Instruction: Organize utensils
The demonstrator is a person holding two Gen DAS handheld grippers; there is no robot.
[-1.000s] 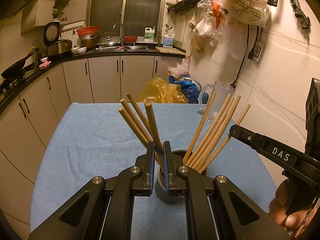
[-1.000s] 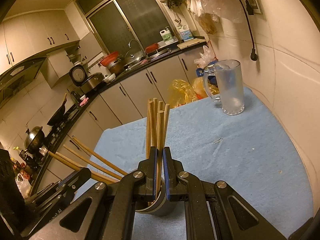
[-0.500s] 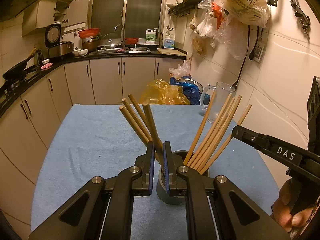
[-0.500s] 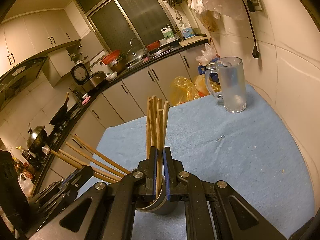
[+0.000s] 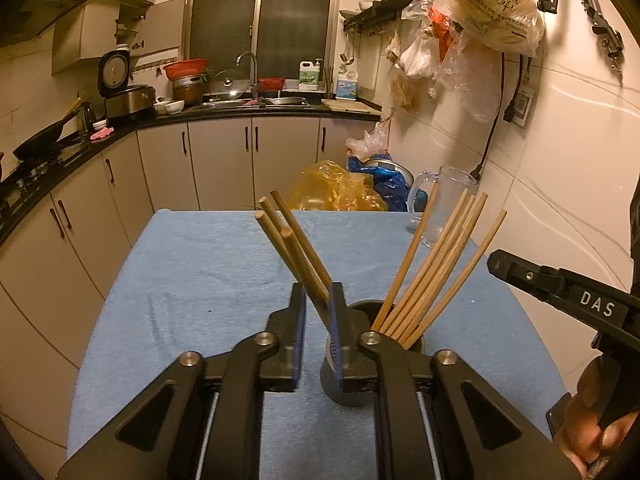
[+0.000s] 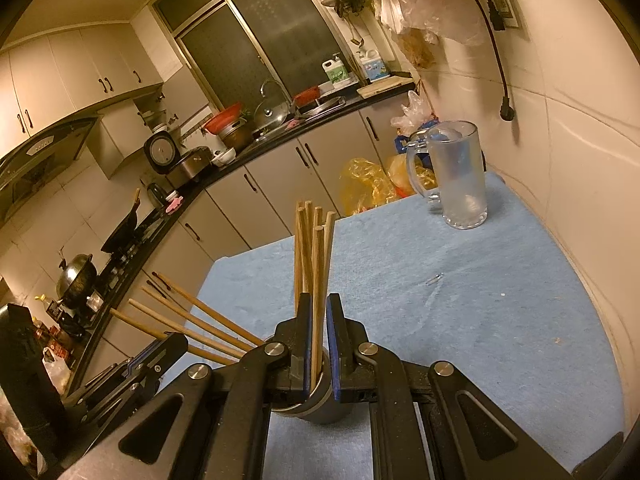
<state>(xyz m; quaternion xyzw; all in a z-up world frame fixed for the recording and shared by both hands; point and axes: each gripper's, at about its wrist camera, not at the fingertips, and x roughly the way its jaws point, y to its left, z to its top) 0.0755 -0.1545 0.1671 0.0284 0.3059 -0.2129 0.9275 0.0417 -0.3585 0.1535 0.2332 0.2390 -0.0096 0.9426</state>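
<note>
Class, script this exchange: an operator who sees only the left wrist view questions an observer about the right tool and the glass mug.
Operator: Is the right tool gripping anything?
Observer: Yes. The right tool is shut on the upright chopsticks, whose lower ends stand in the grey holder.
Operator: The chopsticks half hide the mug from me. Anything in it?
Observer: The glass mug stands upright on the blue cloth and looks empty.

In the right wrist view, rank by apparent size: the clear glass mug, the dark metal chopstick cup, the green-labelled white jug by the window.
1. Clear glass mug.
2. Dark metal chopstick cup; partly hidden and nearer, so unsure against the mug.
3. Green-labelled white jug, smallest.
</note>
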